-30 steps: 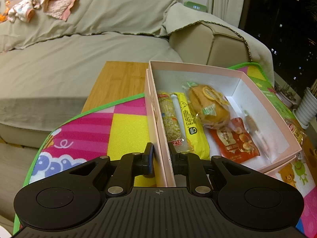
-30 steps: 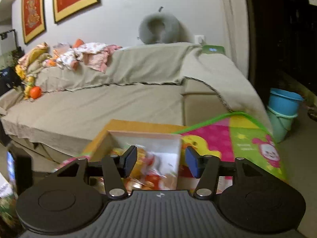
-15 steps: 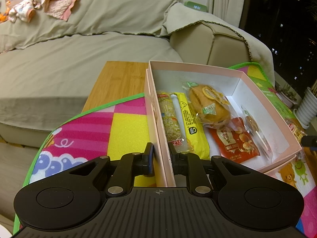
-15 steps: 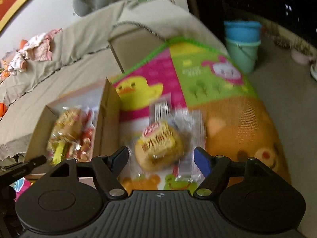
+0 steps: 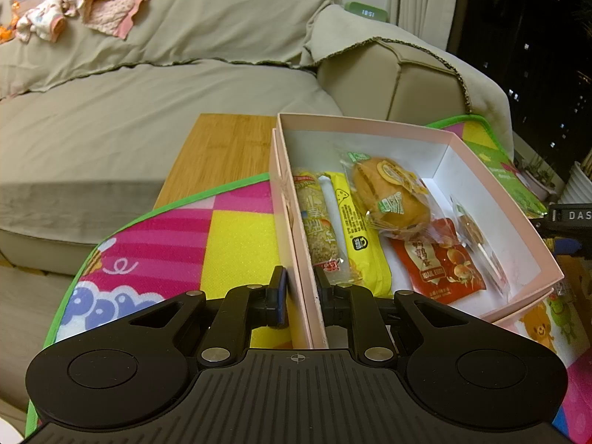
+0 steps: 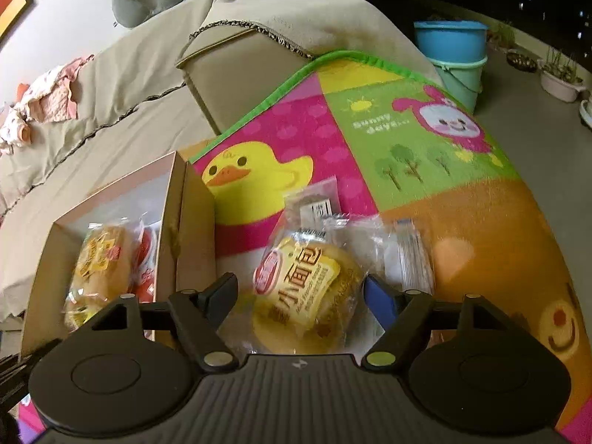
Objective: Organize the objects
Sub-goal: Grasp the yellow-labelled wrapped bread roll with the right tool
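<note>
A pink box (image 5: 373,125) sits on a colourful play mat (image 5: 236,229). It holds a wrapped bun (image 5: 388,196), a grain bar (image 5: 318,229), a yellow packet (image 5: 351,229), a red snack pack (image 5: 436,262) and a small clear packet. My left gripper (image 5: 299,292) is shut on the box's near left wall. My right gripper (image 6: 299,292) is open, its jaws either side of a wrapped small bread (image 6: 307,288) lying on the mat right of the box (image 6: 185,229). Its tip shows in the left wrist view (image 5: 566,222).
A beige sofa (image 5: 148,103) stands behind the mat, with clothes on its back. A bamboo board (image 5: 222,151) lies under the box's far left. A clear wrapper (image 6: 407,255) lies beside the bread. Two stacked buckets (image 6: 455,59) stand at the far right.
My right gripper has swung down and right from the sofa view to the bread on the mat and closed in around it. My left gripper has held still on the box wall.
</note>
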Demonstrator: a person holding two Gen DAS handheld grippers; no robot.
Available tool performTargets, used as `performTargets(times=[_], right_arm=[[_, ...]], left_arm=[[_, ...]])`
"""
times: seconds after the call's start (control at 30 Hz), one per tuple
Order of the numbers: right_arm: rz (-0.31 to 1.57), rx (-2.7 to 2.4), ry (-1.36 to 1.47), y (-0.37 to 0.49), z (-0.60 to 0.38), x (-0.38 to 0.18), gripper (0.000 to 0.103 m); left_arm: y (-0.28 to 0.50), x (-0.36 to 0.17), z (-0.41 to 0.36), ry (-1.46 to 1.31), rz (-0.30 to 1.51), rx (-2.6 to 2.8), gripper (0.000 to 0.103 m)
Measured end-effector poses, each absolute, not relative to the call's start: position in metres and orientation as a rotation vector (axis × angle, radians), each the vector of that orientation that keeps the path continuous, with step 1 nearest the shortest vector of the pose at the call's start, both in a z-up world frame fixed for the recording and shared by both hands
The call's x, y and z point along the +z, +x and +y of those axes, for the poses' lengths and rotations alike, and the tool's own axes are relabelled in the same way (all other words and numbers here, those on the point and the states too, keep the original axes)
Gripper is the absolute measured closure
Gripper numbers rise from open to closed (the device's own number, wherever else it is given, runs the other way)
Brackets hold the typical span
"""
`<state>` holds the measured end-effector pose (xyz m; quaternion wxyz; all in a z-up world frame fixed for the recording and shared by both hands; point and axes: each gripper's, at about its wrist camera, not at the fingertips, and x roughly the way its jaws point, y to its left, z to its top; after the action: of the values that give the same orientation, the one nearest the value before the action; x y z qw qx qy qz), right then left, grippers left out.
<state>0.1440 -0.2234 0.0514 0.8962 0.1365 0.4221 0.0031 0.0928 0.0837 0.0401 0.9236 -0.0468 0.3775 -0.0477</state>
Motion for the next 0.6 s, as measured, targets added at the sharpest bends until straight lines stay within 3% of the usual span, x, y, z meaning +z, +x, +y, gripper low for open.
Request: performTargets(times=[0.17, 0.6], right_arm=[[0.849, 0.050, 0.171, 0.130, -0.219, 0.057, 0.044], [0.909, 0.266, -0.021, 0.058, -0.232, 0.071, 0.047]], left_arm=[[0.093, 0.040, 0.084, -0.096, 0.775, -0.098, 0.086], [0.093, 0.040, 0.084, -0.096, 0.775, -0.098, 0.086]])
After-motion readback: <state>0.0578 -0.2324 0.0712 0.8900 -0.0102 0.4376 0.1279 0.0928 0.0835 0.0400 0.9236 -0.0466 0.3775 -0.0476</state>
